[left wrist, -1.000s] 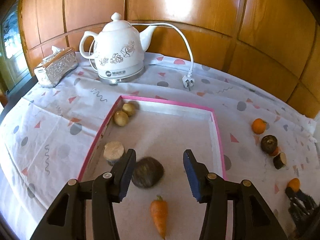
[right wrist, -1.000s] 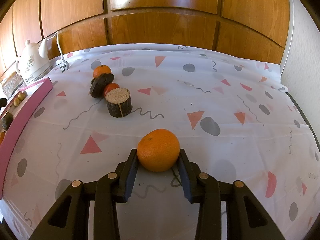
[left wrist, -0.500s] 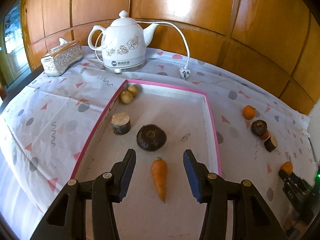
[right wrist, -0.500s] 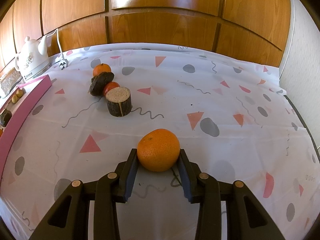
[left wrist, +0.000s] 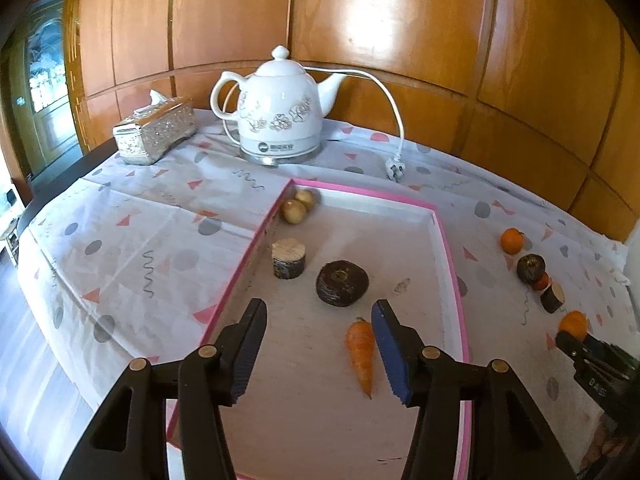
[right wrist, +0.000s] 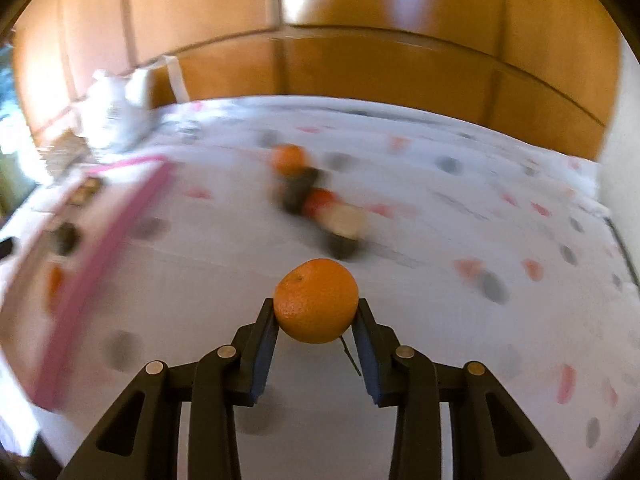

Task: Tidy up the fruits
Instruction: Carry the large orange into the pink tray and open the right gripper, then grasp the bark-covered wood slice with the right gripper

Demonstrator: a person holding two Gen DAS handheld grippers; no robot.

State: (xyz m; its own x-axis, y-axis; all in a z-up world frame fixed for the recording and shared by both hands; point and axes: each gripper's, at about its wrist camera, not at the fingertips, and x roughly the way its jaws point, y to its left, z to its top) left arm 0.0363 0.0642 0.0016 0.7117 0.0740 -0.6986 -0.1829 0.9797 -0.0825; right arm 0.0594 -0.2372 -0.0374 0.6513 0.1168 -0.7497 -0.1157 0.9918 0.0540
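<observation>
My right gripper (right wrist: 315, 304) is shut on an orange (right wrist: 316, 300), its jaws tightening, and holds it clear above the cloth; the view is motion-blurred. The left wrist view shows that gripper and orange (left wrist: 574, 322) at the far right. My left gripper (left wrist: 318, 303) hovers over the pink-rimmed tray (left wrist: 444, 240), jaws opening with nothing between them. In the tray lie a carrot (left wrist: 361, 352) by the right finger, a dark round fruit (left wrist: 342, 283), a log slice (left wrist: 289, 258) and two small yellowish fruits (left wrist: 298, 206).
On the patterned cloth right of the tray sit another orange (left wrist: 512, 240), a dark fruit (left wrist: 531, 267), a red fruit (left wrist: 542, 282) and a log piece (left wrist: 553, 297). A white kettle (left wrist: 280, 120) with a loose plug (left wrist: 394, 168) and a tissue box (left wrist: 154, 130) stand by the wooden wall.
The left gripper drew back from the dark fruit, so more of the tray shows, and its jaws spread wider. The right gripper lifted the orange off the cloth and swung, blurring its view.
</observation>
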